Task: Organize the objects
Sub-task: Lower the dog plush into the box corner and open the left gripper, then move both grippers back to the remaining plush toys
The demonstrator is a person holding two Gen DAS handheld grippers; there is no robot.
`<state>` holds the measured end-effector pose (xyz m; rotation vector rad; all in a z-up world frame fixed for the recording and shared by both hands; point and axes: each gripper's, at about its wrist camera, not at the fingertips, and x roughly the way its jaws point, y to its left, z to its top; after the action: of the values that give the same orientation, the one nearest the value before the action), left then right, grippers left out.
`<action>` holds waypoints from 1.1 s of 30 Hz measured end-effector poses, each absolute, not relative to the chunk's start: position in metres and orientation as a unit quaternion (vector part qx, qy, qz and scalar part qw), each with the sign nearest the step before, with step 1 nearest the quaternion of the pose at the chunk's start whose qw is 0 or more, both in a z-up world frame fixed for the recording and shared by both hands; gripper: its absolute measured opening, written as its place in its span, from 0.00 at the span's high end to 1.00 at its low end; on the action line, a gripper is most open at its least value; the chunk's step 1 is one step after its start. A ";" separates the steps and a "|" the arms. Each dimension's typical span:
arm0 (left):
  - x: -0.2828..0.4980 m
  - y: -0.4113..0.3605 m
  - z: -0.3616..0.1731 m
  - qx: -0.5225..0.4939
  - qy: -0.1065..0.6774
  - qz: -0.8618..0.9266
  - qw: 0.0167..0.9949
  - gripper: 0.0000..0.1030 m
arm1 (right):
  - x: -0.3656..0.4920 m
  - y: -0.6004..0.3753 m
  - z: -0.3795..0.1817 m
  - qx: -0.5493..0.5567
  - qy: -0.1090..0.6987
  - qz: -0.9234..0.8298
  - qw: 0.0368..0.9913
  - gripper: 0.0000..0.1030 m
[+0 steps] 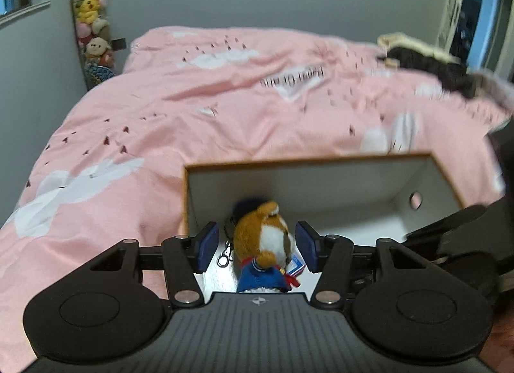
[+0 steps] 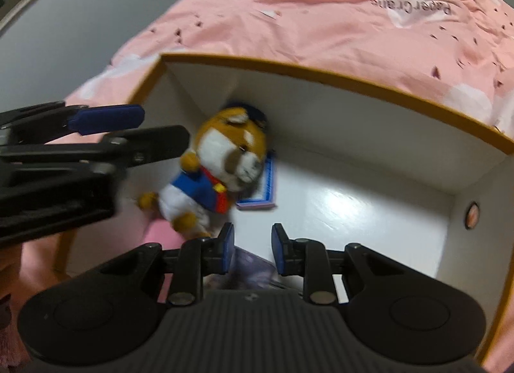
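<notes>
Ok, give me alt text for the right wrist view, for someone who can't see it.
A plush dog in a blue sailor outfit lies in the corner of an open white box on a pink bedspread. The left gripper reaches in from the left, and the right gripper hangs over the box floor.

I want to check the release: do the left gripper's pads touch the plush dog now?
Apart. The left wrist view shows white box floor between each pad of the left gripper and the plush dog.

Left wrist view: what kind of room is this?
Most likely a bedroom. A bed with a pink duvet printed with white clouds fills the view, a tall clear column of soft toys stands in the corner, and an open white box with a tan rim rests on the bed.
</notes>
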<state>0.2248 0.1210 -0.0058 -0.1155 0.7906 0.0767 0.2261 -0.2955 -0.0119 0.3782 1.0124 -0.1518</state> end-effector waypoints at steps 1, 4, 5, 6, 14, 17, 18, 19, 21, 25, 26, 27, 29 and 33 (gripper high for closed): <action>0.221 0.124 0.000 -0.064 0.379 0.040 0.922 0.40 | 0.229 -0.294 -0.010 0.183 0.477 -0.067 0.857 0.73; 0.212 0.133 0.012 -0.071 0.372 0.060 0.924 0.40 | 0.241 -0.291 -0.006 0.193 0.465 -0.057 0.862 0.67; 0.210 0.136 0.014 -0.071 0.372 0.063 0.923 0.41 | 0.246 -0.290 -0.006 0.195 0.462 -0.057 0.863 0.65; 0.208 0.139 0.014 -0.070 0.376 0.066 0.922 0.44 | 0.251 -0.289 -0.005 0.196 0.458 -0.057 0.865 0.65; 0.210 0.159 -0.016 -0.116 0.444 0.081 0.885 0.67 | 0.290 -0.271 -0.023 0.194 0.469 -0.048 0.860 0.68; 0.207 0.162 -0.022 -0.127 0.449 0.079 0.881 0.74 | 0.298 -0.262 -0.027 0.165 0.460 -0.042 0.872 0.72; 0.205 0.164 -0.023 -0.131 0.448 0.080 0.881 0.74 | 0.299 -0.260 -0.028 0.158 0.458 -0.037 0.874 0.73; 0.204 0.166 -0.024 -0.138 0.448 0.080 0.880 0.75 | 0.301 -0.259 -0.029 0.153 0.455 -0.032 0.876 0.73; 0.202 0.171 -0.024 -0.158 0.447 0.074 0.877 0.83 | 0.305 -0.258 -0.031 0.150 0.450 -0.023 0.880 0.76; 0.201 0.174 -0.025 -0.178 0.448 0.069 0.873 0.86 | 0.311 -0.258 -0.034 0.160 0.435 -0.006 0.886 0.84; 0.201 0.174 -0.024 -0.179 0.449 0.069 0.873 0.86 | 0.312 -0.259 -0.035 0.161 0.437 -0.007 0.885 0.85; 0.200 0.173 -0.023 -0.179 0.448 0.071 0.873 0.86 | 0.313 -0.259 -0.035 0.162 0.438 -0.008 0.884 0.84; 0.198 0.171 -0.020 -0.176 0.444 0.071 0.876 0.86 | 0.312 -0.257 -0.032 0.154 0.439 -0.007 0.885 0.84; 0.189 0.160 -0.009 -0.156 0.431 0.077 0.886 0.85 | 0.298 -0.254 -0.017 0.141 0.435 -0.015 0.889 0.84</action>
<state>0.1891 0.1595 -0.0094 -0.3250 0.8960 0.1596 0.2981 -0.2542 -0.0172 0.2923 0.9043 -0.0322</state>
